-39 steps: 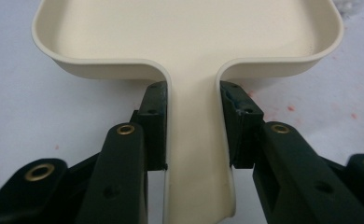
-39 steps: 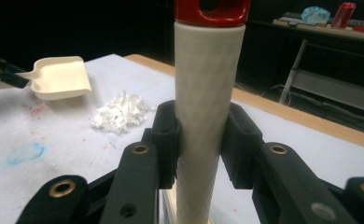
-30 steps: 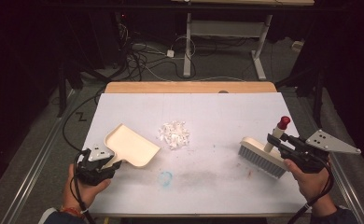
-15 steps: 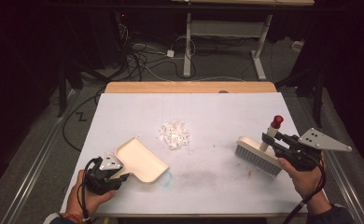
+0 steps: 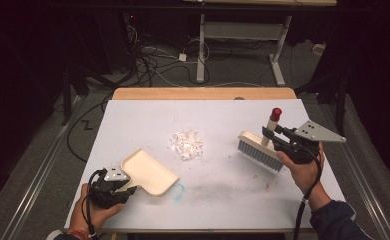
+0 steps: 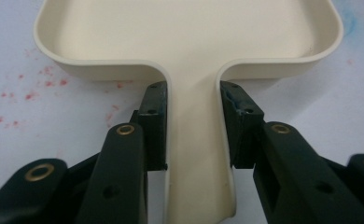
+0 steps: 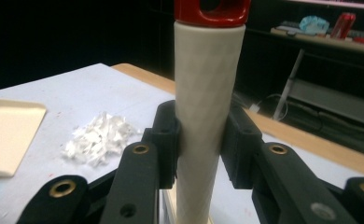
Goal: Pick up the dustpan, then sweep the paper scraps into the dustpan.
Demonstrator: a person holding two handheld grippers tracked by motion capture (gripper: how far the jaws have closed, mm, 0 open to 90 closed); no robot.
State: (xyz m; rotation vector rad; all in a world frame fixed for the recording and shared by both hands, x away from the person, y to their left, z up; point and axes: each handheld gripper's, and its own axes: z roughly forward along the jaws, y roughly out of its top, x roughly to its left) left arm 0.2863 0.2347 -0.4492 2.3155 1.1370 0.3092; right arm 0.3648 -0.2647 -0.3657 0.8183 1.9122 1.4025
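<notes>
Two hand-held grippers were at work on the white table top (image 5: 133, 120), each closed on a tool. The left gripper (image 5: 128, 189), at the near left corner of the table in the high view, had its jaws clamped on the flat handle of the cream plastic dustpan (image 5: 149, 172). In the left gripper view both pads pressed the sides of that handle just behind the pan's curved back wall (image 6: 101, 70). The dustpan lay flat on the table with its open mouth turned toward the middle, well apart from the small heap of white paper scraps (image 5: 187, 143) that sat near the table's centre.

The right gripper (image 5: 269, 133), on the right side of the table, had its jaws closed on the pale cylindrical handle of the hand brush (image 5: 260, 150). In the right gripper view the pads gripped that handle (image 7: 203, 121) on both sides, below its red cap (image 7: 212, 10), and the handle stood nearly upright. The brush's grey bristles (image 5: 258, 156) pointed down at the table, to the right of the scraps and clear of them. From that view the scraps (image 7: 98, 136) lay between brush and dustpan (image 7: 7, 135).

Faint red specks (image 6: 35, 88) marked the table beside the dustpan, and a light blue smudge (image 5: 179, 190) lay at its near edge. A bare wooden strip (image 5: 203, 93) ran along the table's far side.
</notes>
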